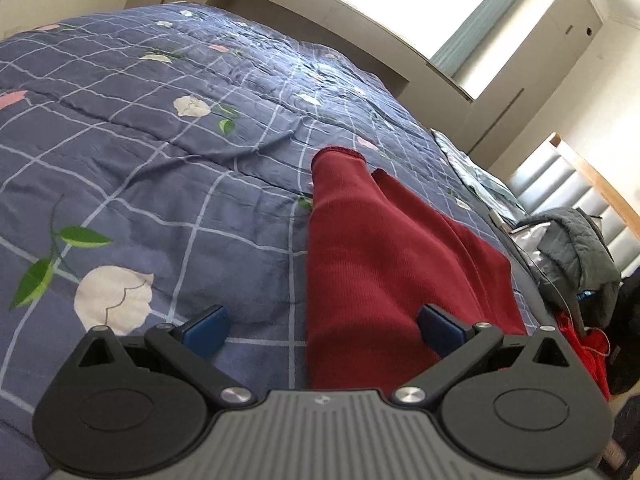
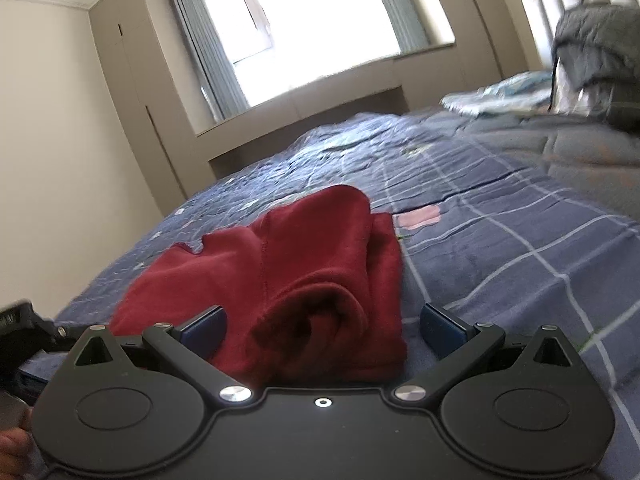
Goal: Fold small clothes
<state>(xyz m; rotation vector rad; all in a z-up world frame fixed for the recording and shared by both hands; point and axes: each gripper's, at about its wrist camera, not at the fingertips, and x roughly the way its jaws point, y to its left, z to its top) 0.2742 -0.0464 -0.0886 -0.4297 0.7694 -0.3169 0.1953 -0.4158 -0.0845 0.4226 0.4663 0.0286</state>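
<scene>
My left hand-held gripper (image 1: 323,330) has its blue-padded fingers spread wide with nothing between them; it sits low over the bed, one blue pad (image 1: 439,330) over the near edge of the dark red knit garment (image 1: 384,256), the other pad over bare quilt. Contact with the cloth: cannot tell from this angle. My right hand-held gripper (image 2: 323,330) is likewise spread wide and holds nothing; the near, rolled-looking end of the garment (image 2: 304,280) lies between and just ahead of its fingers, close but not pinched. Garment location: on the blue-grey quilted bedspread with white grid lines and a flower print (image 1: 168,168), toward the near edge of the bed. In the left wrist view it reads as a long, fairly flat strip with a layer laid over along its length and a hemmed end pointing away from me. In the right wrist view it looks bulkier, a rounded opening or cuff bunched at the near end and a loose hump farther off. My judgement: partly folded, lengthwise folds likely made, but the bundle is not yet compact or squared; a crosswise fold and some tidying of that bunched end seem left. Farther out, a grey padded jacket (image 1: 576,240) is heaped near the headboard side, pale patterned cloth (image 2: 500,94) lies beyond on the bed, and a bright window with grey-green curtains (image 2: 320,28) backs the room. No other small clothes visibly waiting on the quilt.
</scene>
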